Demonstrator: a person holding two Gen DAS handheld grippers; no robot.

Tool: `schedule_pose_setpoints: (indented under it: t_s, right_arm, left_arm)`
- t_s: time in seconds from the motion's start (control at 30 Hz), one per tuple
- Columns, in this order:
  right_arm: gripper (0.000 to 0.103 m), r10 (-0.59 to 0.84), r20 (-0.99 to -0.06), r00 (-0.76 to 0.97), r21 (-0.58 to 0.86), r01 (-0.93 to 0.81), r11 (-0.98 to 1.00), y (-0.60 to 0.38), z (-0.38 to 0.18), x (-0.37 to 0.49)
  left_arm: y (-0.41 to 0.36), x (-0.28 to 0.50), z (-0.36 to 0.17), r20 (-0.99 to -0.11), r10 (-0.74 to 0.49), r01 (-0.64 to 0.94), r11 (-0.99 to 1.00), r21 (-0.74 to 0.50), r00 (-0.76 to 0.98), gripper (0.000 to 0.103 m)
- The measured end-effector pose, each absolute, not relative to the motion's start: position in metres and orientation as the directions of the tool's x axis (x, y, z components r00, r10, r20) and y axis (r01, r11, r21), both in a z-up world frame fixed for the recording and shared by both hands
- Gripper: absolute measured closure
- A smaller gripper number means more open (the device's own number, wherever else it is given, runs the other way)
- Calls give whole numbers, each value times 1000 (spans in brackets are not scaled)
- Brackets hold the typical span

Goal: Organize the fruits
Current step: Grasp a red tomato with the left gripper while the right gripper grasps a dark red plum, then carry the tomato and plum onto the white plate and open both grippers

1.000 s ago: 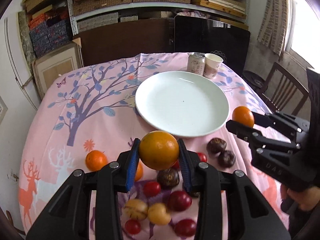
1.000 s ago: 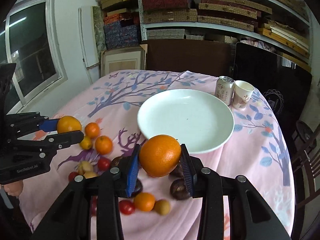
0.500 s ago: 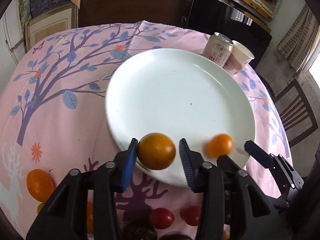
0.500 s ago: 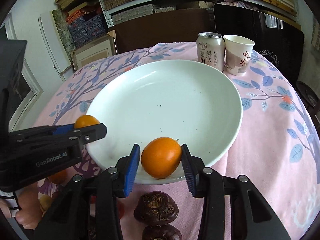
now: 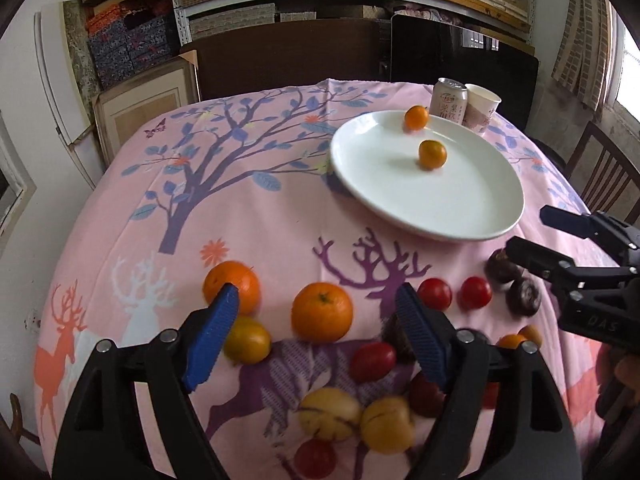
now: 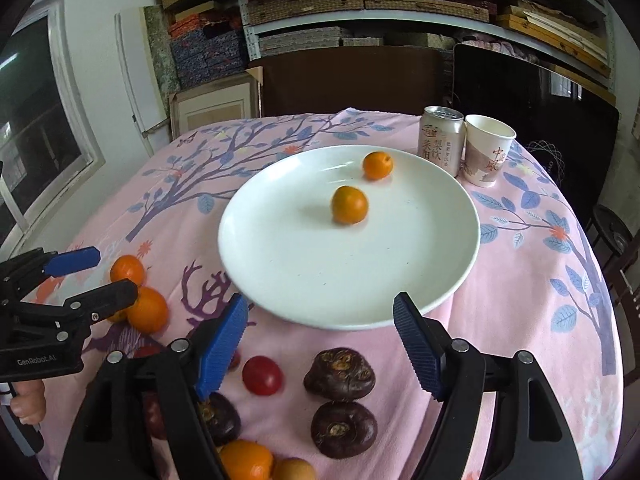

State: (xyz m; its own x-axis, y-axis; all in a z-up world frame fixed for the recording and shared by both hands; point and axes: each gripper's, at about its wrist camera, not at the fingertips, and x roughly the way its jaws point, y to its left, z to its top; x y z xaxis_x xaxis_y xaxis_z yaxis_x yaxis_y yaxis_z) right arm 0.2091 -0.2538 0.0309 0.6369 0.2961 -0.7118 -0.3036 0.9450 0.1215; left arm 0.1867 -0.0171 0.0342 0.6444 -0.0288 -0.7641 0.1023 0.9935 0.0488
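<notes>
Both tools stand spread and empty. Our left tool hangs low over the fruit pile at the bottom of the left view, its blue pads either side of a large orange at lower centre. Our right tool is just as wide, with the near rim of the white plate showing between its pads and two dark chestnut-like fruits below it.

Two small oranges already lie on the plate, one near its middle and one toward the far rim by the can and paper cup. The rest of the fruit sits on the pink table, lower in both views.

The next pick looks like the large orange for the left tool. We do well to centre it between the pads, drop until they straddle its widest part, and close gently, since round fruit rolls when touched on one side. A second orange and a yellow fruit sit just behind the left pad, so we come straight down, not sweeping. We set it down low on the plate so it does not roll off.
</notes>
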Motion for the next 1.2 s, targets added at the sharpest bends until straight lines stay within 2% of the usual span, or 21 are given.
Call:
schedule_pose_setpoints:
  t_s: [0.13, 0.37, 0.63, 0.67, 0.73, 0.77, 1.0, 1.03, 1.1, 1.13, 1.2]
  right_arm:
    - [26, 323, -723, 611, 93, -377, 922, -244, 35, 163]
    - [26, 433, -770, 469, 133, -545, 828, -204, 18, 93]
    - [26, 395, -829, 396, 93, -598, 796, -152, -8, 88]
    - [29, 390, -835, 388, 97, -594, 799, -150, -12, 90]
    - [59, 394, -828, 400, 98, -589, 803, -148, -13, 93]
    - [64, 412, -825, 386, 126, -586, 801, -151, -12, 93]
    - [64, 449, -800, 398, 182, -552, 814, -175, -10, 90]
    - [64, 451, -797, 400, 184, -551, 814, -178, -9, 88]
    - [64, 457, -791, 407, 190, -546, 816, -184, -8, 87]
    - [64, 460, -787, 411, 194, -542, 817, -188, -6, 87]
    - [64, 464, -781, 419, 198, -538, 819, -193, -4, 87]
  left_arm:
    - [2, 171, 21, -778, -28, 104, 993, 48, 628, 24]
    - [29, 152, 7, -791, -57, 84, 996, -8, 609, 24]
    - [44, 127, 9, -790, -63, 86, 996, -13, 610, 24]
    - [45, 124, 8, -793, -69, 92, 996, -16, 605, 24]
    - [44, 119, 4, -802, -82, 111, 994, -19, 591, 24]
    - [41, 116, 2, -808, -85, 122, 992, -17, 583, 24]
    - [20, 110, -14, -826, -81, 173, 985, 21, 558, 24]
    - [18, 111, -16, -828, -77, 173, 985, 24, 555, 27]
    - [13, 112, -23, -844, -81, 186, 982, 23, 530, 42]
    - [10, 113, -28, -857, -87, 195, 981, 16, 508, 54]
    - [5, 111, -30, -853, -105, 214, 977, 8, 511, 67]
